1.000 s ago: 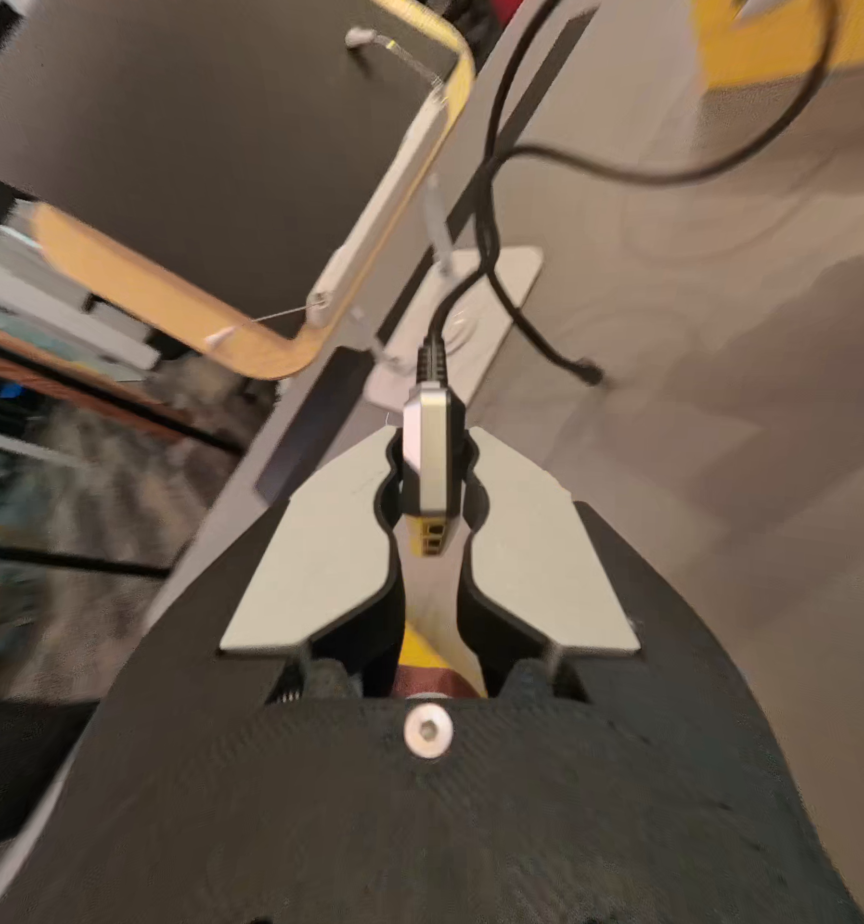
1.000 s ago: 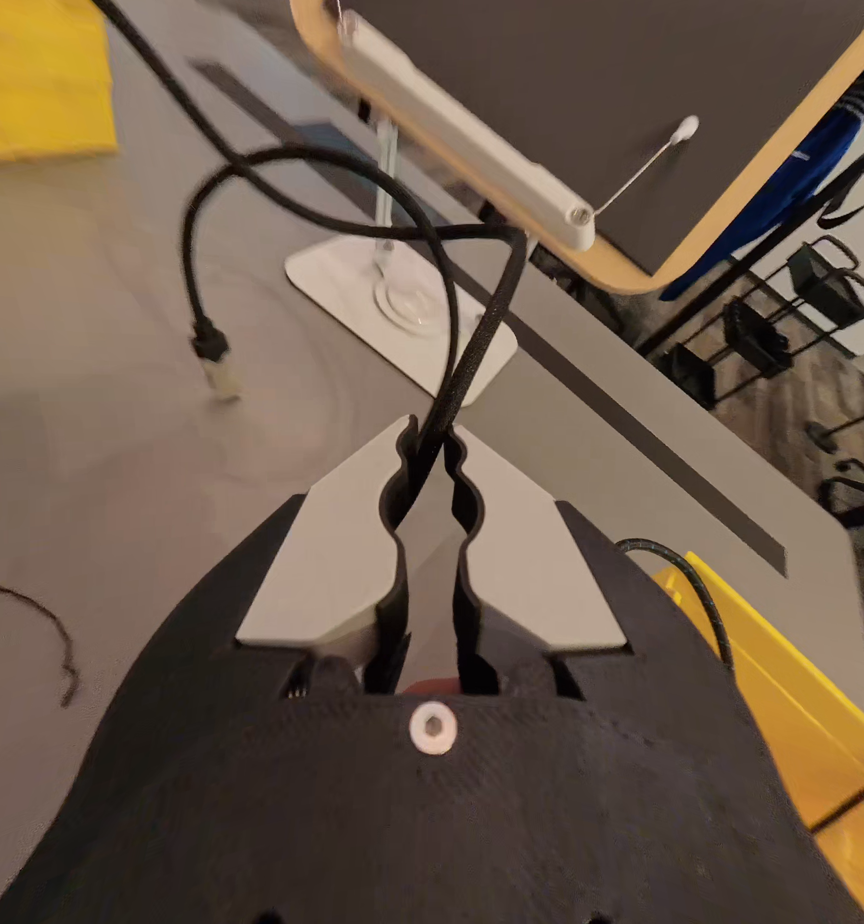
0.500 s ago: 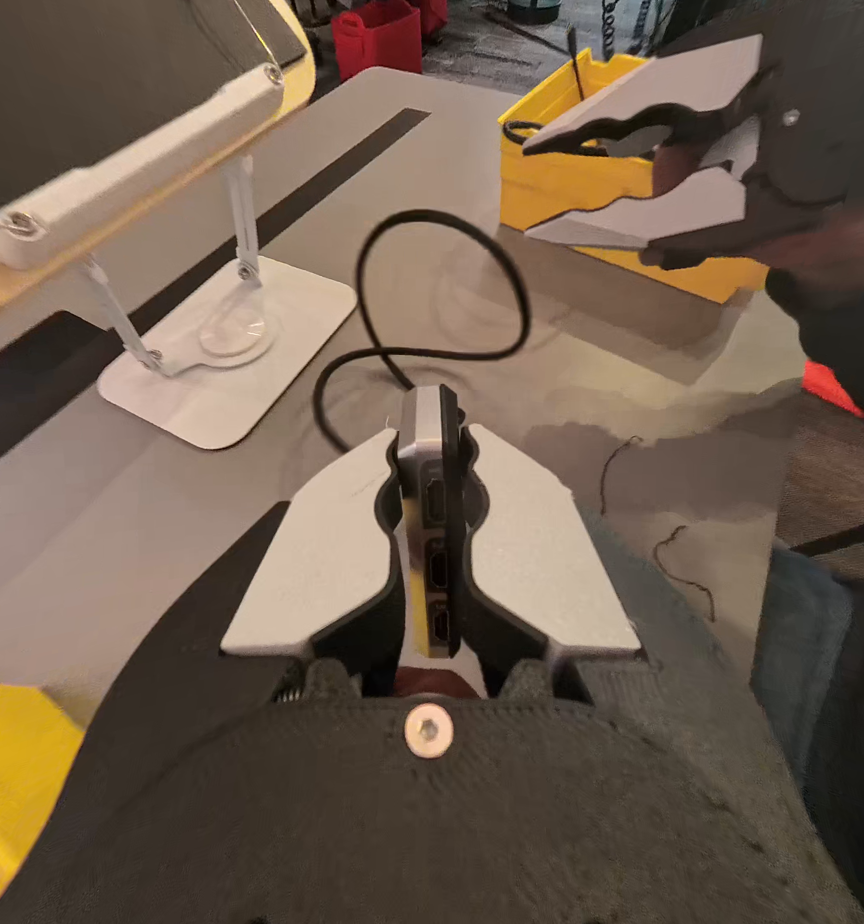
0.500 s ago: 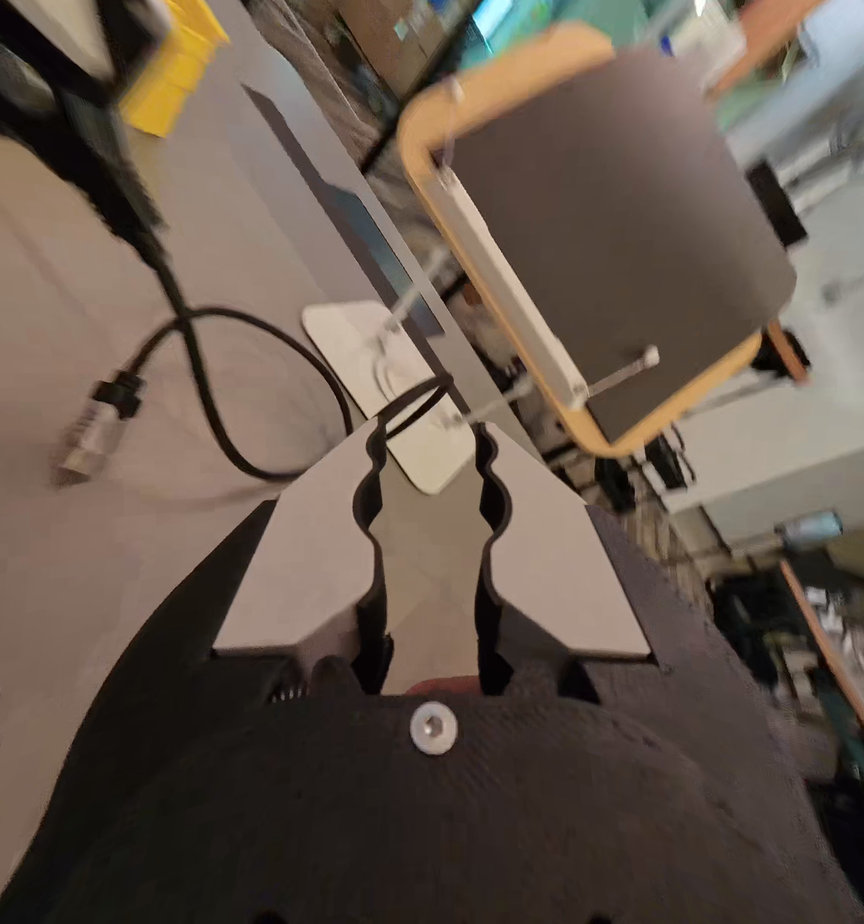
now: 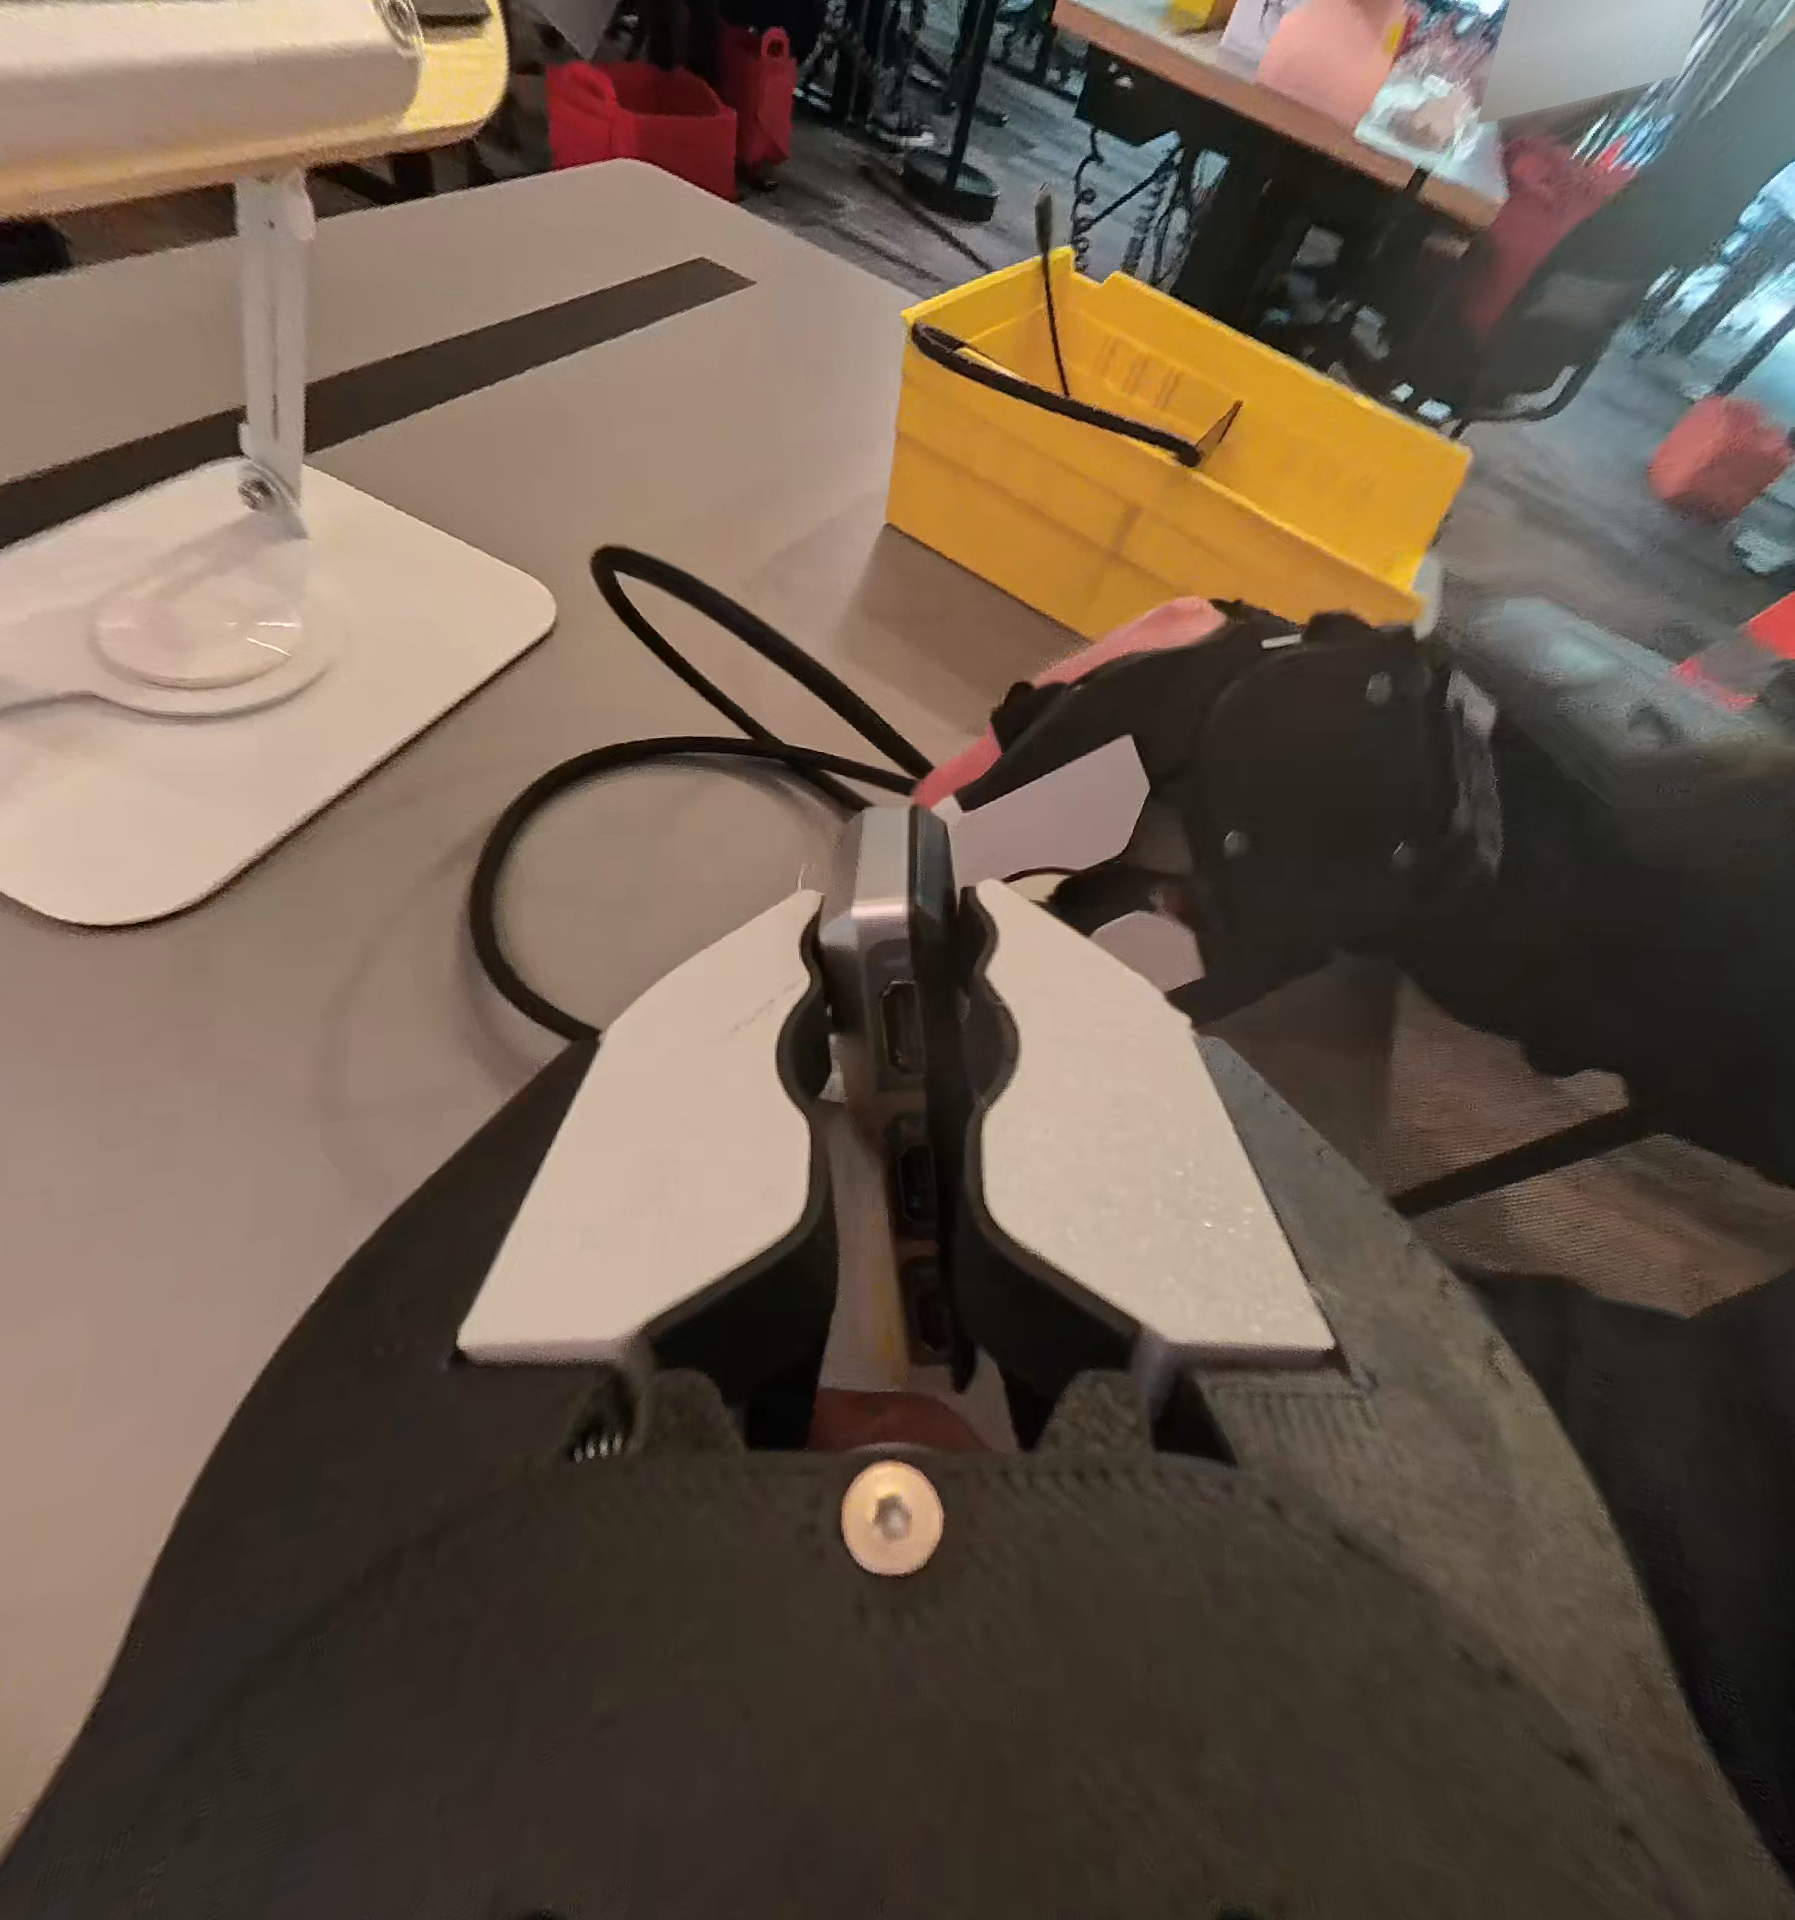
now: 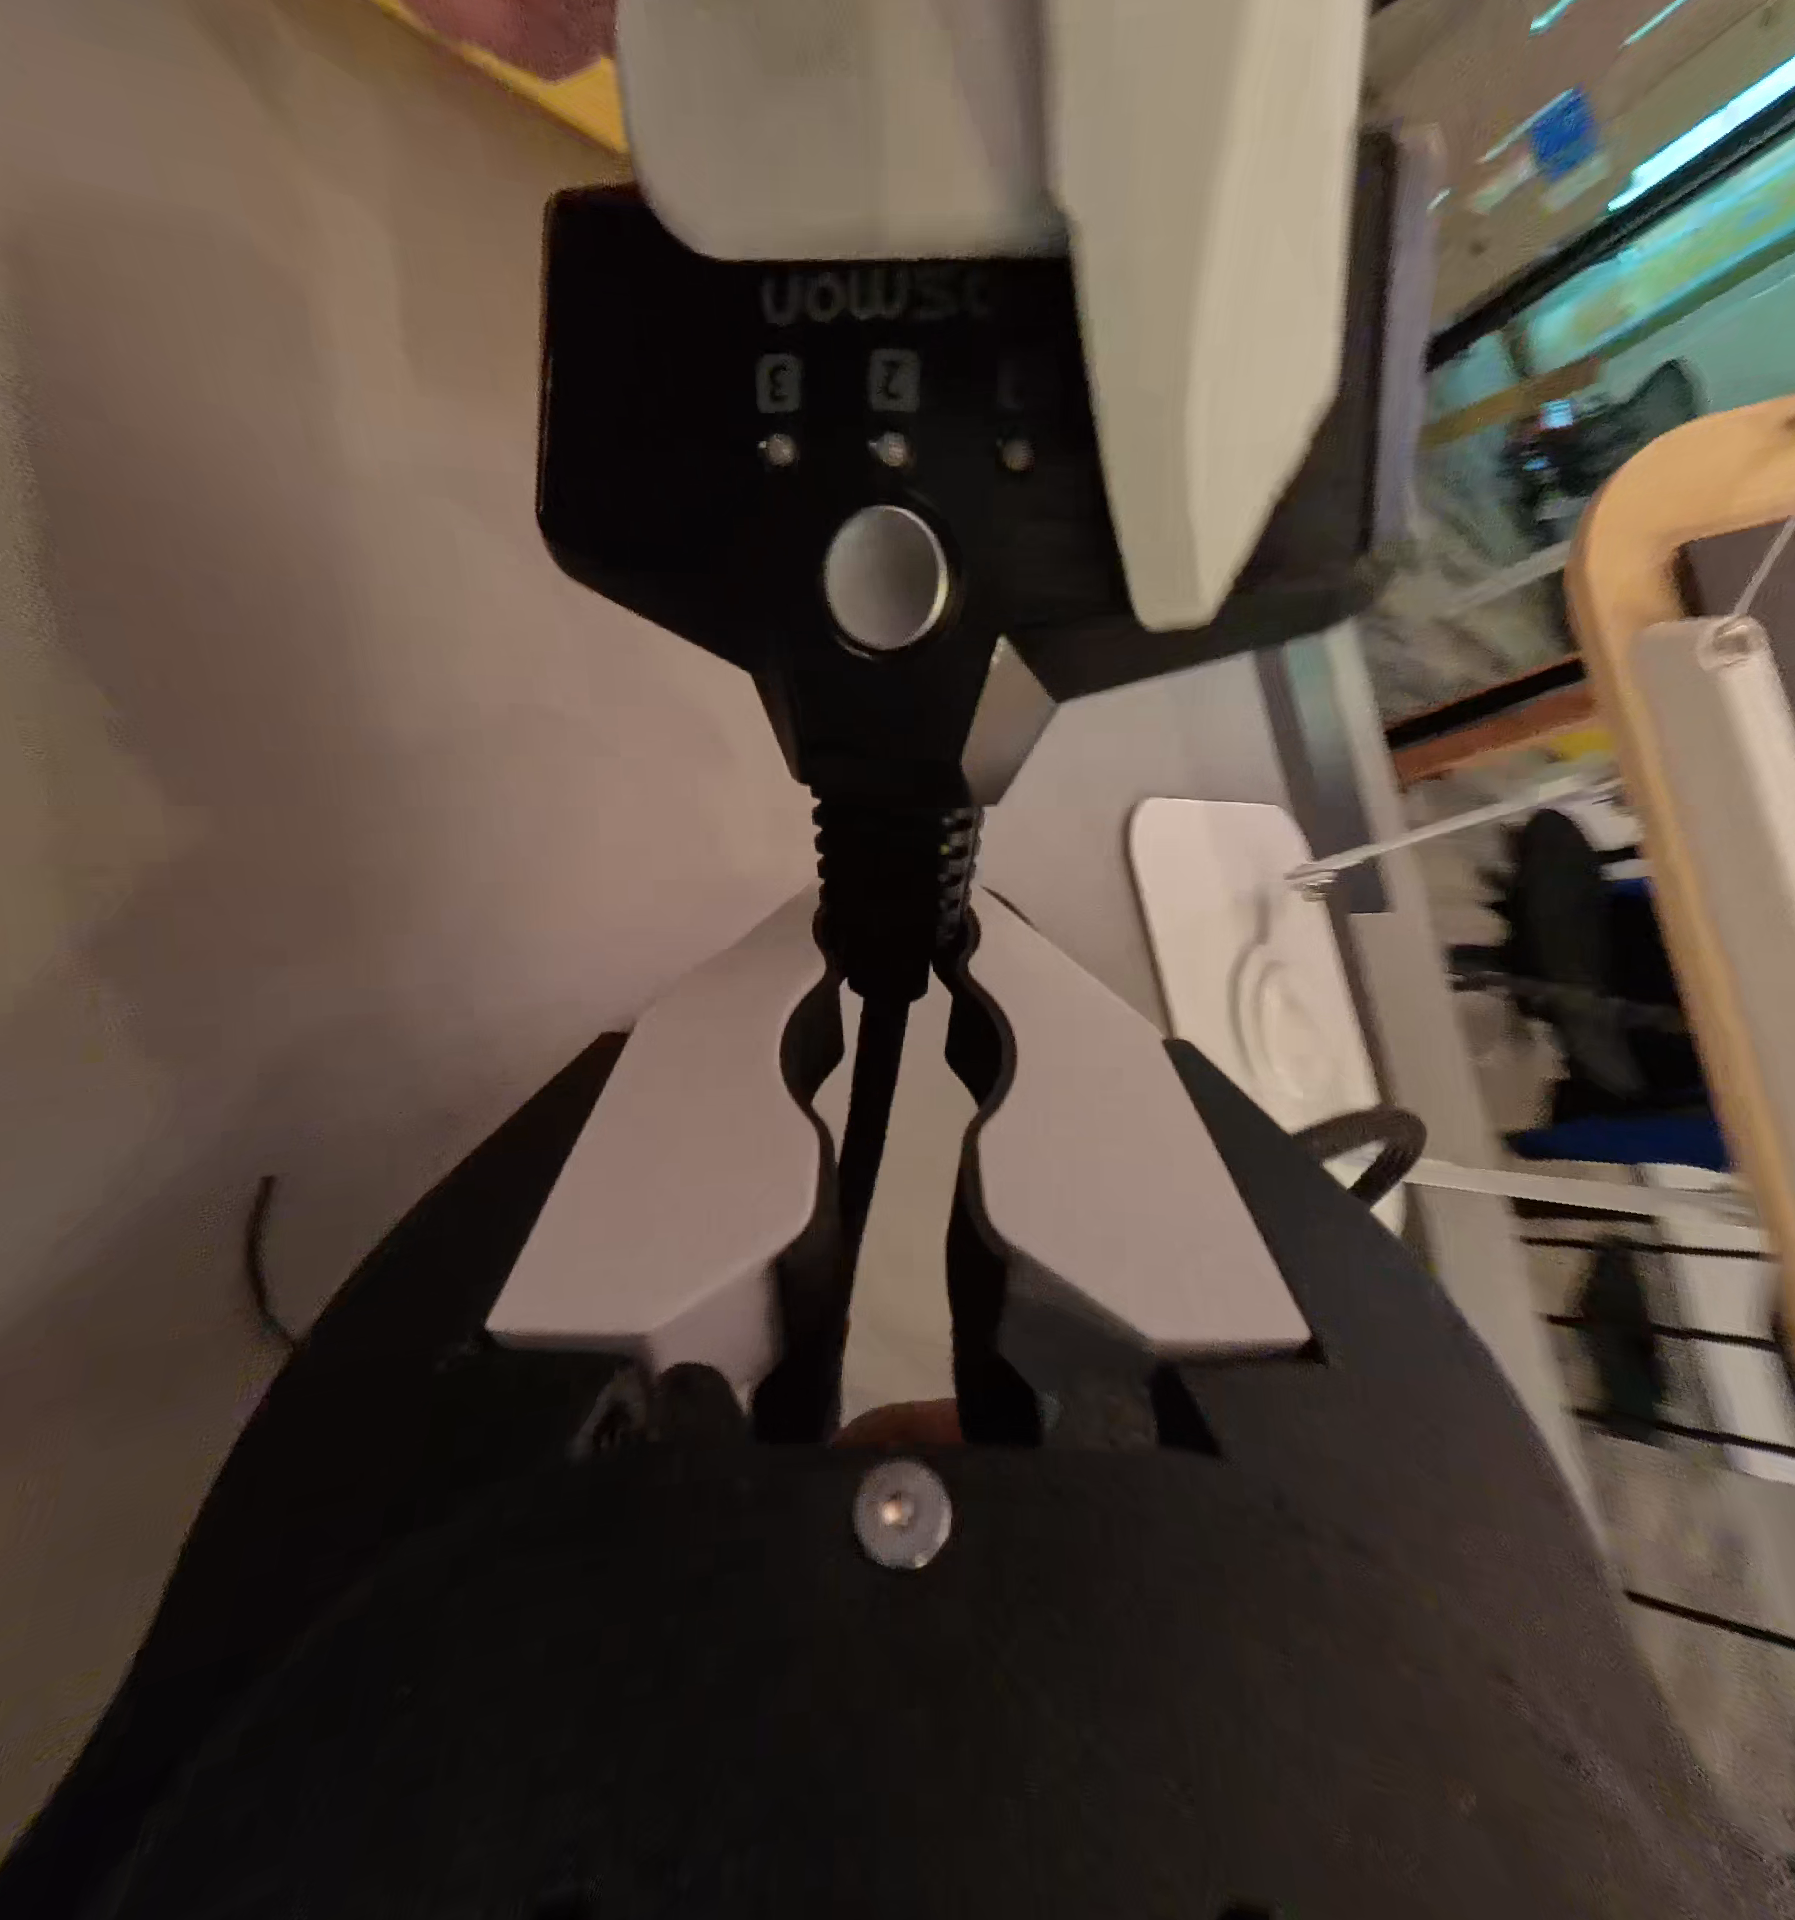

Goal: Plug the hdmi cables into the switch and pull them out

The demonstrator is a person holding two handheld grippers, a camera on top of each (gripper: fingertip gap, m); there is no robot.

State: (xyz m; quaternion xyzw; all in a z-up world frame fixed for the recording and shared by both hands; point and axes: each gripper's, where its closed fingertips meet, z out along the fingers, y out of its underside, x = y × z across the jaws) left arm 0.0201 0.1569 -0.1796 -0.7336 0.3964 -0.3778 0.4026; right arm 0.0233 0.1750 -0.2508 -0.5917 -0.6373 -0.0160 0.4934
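A: What has the left gripper point(image 5: 893, 940) got?

B: Its pale grey fingers point(image 5: 695, 1132) are closed edge-on round the small black and silver HDMI switch box point(image 5: 888, 935), which is held above the grey worktop point(image 5: 197, 1091). Three ports on the switch's narrow side face the camera, and nothing is plugged into them.

A: And the right gripper point(image 6: 893, 940)?

B: Nearly closed, the fingertips pinching the ribbed black strain relief point(image 6: 877, 862) where the black braided cable point(image 5: 664, 769) leaves the switch. In the left wrist view that cable loops over the worktop, beside the white tablet stand point(image 5: 218, 665).

A: Anything else near?

B: A yellow plastic bin point(image 5: 1163, 499) stands further back, with another black cable hanging over its rim. Whether that one is an HDMI cable, I cannot tell.
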